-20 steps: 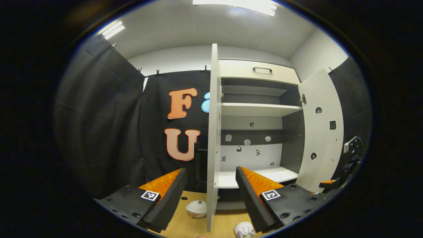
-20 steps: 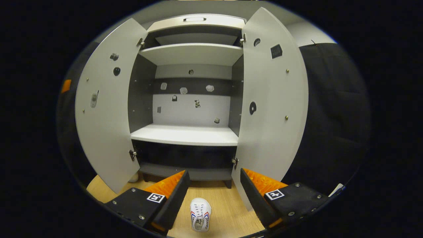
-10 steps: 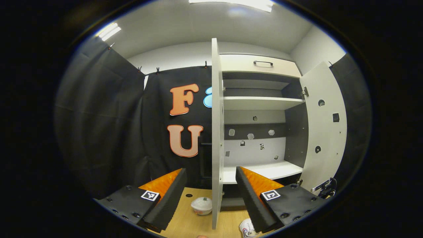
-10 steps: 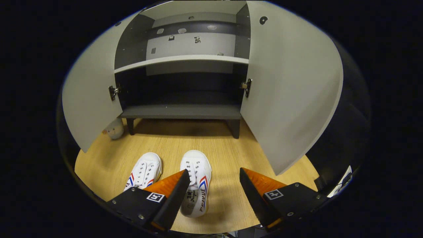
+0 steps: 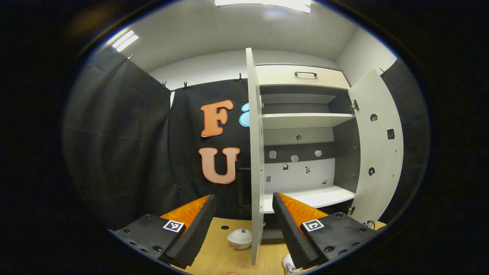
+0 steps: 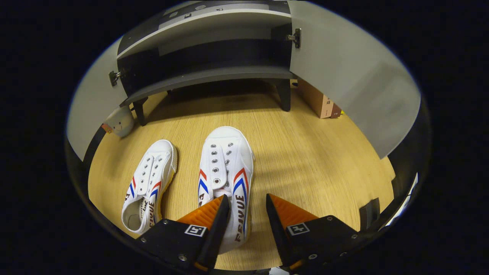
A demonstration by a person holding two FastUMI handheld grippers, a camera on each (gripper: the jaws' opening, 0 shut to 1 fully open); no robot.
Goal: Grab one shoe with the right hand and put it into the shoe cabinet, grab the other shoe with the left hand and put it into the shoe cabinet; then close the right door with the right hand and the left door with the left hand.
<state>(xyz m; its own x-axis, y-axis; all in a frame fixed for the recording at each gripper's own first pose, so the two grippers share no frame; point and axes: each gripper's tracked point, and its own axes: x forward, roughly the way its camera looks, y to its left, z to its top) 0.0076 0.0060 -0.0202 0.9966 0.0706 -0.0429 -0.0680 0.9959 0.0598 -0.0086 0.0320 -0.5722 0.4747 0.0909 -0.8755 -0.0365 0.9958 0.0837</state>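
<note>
white shoes [image 6: 225, 172] with red and blue stripes, pale grey cabinet doors [image 6: 355, 72], light wood-grain floor [image 6: 305, 160]

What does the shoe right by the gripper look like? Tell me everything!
The nearer shoe is a white canvas-looking sneaker with no laces, just two rows of metal eyelets down a white tongue. Red and blue chevron stripes mark both sides, with dark lettering low on one side and a yellowish sole edge. It sits upright on the wooden floor, toe toward the cabinet, beside its twin without touching. The right gripper is open over its heel end; whether a finger touches it is unclear.
</note>
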